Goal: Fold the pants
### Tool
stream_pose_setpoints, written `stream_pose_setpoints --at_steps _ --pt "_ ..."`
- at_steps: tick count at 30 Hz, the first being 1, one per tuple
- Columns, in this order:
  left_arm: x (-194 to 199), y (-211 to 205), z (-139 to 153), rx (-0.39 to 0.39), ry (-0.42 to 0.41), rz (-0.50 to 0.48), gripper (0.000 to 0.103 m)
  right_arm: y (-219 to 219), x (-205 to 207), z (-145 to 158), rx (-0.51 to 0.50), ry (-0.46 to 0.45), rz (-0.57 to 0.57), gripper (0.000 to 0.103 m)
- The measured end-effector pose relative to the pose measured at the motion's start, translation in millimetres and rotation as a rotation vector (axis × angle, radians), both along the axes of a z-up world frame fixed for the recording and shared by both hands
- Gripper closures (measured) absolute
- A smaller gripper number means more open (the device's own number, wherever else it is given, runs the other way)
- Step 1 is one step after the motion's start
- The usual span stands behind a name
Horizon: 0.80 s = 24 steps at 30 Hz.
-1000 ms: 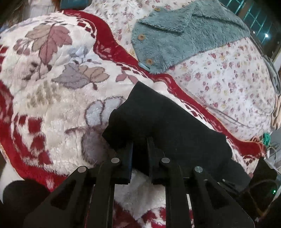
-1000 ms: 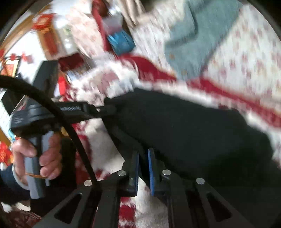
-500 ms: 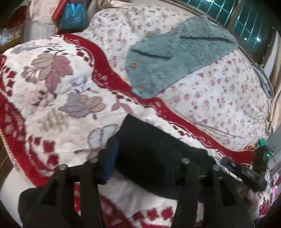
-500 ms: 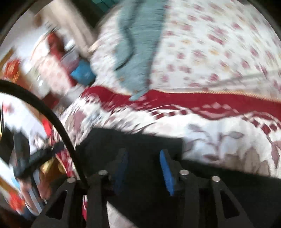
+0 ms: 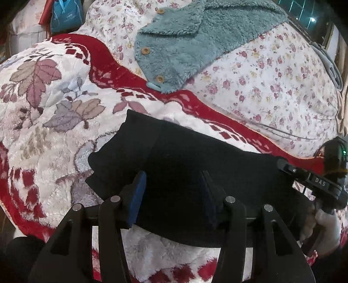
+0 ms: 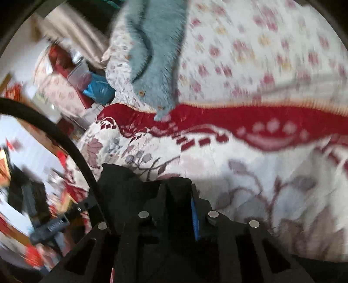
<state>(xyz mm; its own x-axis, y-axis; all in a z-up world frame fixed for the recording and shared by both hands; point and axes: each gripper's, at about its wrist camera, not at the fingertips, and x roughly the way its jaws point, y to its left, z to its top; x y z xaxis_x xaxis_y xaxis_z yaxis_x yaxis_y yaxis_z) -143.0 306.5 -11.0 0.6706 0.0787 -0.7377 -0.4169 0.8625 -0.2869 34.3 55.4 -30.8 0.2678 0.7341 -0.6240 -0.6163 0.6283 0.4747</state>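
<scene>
The black pants (image 5: pixel 184 156) lie folded in a compact bundle on the red and white floral blanket (image 5: pixel 50 104). My left gripper (image 5: pixel 171 187) is open and empty, its blue-padded fingers (image 5: pixel 137 196) standing over the near edge of the bundle. The right gripper's body (image 5: pixel 313 182) and the hand holding it show at the bundle's right end. In the blurred right wrist view my right gripper (image 6: pixel 177 196) is open, its fingers over the black pants (image 6: pixel 126 185).
A teal fleece garment with wooden buttons (image 5: pixel 191 43) lies on the floral quilt (image 5: pixel 271 82) beyond the blanket's red border. A blue bag (image 5: pixel 65 15) stands at the far left. A black cable (image 6: pixel 65 139) arcs across the right wrist view.
Both grippers were shut on the pants a second ago and have opened and let go. The pants now lie folded on the blanket, and the left gripper has drawn back and up.
</scene>
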Motion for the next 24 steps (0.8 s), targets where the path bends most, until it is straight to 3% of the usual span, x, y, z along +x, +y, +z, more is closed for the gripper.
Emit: stream_pose_setpoints --at_steps 3,5,9,15,19,24 --pt "5 -3 -9 0.029 0.007 0.001 0.054 6 9 -24 -0.121 0.019 -0.083 0.085" --pt "4 -7 -8 0.061 0.012 0.001 0.054 6 13 -33 -0.127 0.054 -0.098 0.085" --pt "6 -8 -8 0.072 0.021 0.007 0.054 -2 8 -20 -0.125 0.025 -0.112 0.085" --pt "0 -16 7 0.113 0.016 0.012 0.054 -27 -12 8 -0.016 -0.035 -0.133 0.082" --pt "-1 -23 19 0.1 -0.005 0.002 0.054 -53 -36 32 0.059 -0.089 -0.156 0.065" --pt "1 -39 30 0.108 -0.027 -0.04 0.054 -76 -59 49 0.103 -0.127 -0.167 0.064"
